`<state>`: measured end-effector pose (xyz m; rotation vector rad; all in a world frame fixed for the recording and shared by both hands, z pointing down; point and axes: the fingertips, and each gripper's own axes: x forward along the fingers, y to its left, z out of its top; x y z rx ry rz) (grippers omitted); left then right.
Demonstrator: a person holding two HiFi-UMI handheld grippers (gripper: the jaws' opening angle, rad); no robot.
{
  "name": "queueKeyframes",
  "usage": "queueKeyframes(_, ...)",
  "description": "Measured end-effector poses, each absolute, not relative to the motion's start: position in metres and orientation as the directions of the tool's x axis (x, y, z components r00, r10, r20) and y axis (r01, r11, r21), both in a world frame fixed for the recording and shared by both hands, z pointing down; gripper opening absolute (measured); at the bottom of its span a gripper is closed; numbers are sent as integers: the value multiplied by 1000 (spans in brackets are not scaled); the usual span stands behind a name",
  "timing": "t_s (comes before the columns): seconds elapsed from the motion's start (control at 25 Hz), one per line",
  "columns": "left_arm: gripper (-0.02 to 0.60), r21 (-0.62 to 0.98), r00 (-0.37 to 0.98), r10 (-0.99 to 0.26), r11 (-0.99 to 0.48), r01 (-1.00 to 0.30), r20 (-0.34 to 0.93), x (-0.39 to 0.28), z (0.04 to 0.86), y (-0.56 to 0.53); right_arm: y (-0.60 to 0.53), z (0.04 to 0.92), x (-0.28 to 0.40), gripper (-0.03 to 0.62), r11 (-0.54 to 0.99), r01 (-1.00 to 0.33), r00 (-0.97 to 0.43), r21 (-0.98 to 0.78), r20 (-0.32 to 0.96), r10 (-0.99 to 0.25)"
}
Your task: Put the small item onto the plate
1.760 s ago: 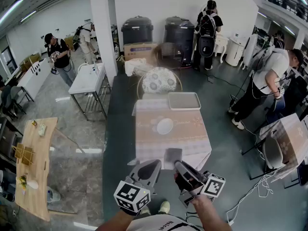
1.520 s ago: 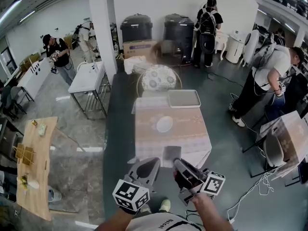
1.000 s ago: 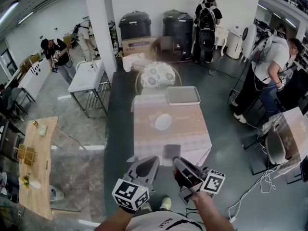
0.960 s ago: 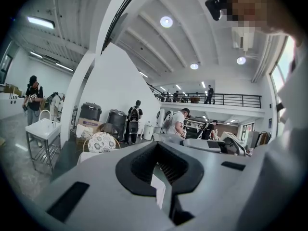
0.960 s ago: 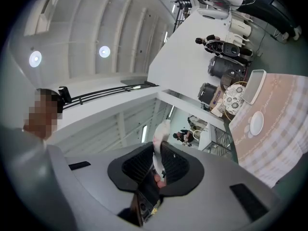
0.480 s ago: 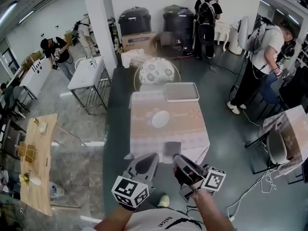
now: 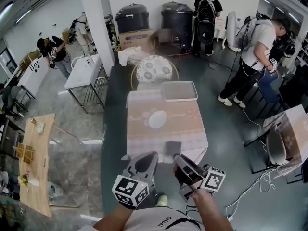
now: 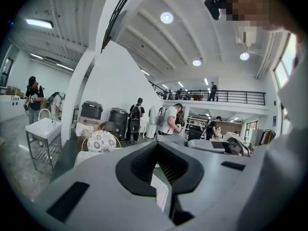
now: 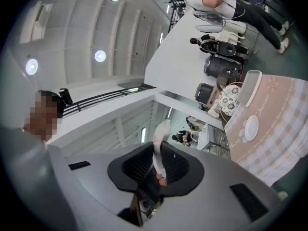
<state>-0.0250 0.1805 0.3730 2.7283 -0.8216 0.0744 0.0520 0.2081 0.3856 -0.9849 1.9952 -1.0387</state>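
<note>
Low in the frame, my right gripper (image 7: 177,159) pinches a thin white item (image 9: 159,146). My left gripper (image 7: 151,157) is pressed together, empty. A white plate (image 7: 158,120) sits mid-table (image 7: 187,125).

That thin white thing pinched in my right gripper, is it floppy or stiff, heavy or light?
The thin white item stands up past the jaws of the right gripper without drooping, so it's probably fairly stiff. It looks slim and small, so likely light. Being so narrow, it would probably fall flat on the plate rather than stand.
</note>
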Motion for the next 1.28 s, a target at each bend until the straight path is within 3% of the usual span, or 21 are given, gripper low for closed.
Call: queueKeyframes(1.28,6,338,826,-509,-753,-564,242,18,475,-60,-35,514,102,66,203,-400,-528,-894,43,-848)
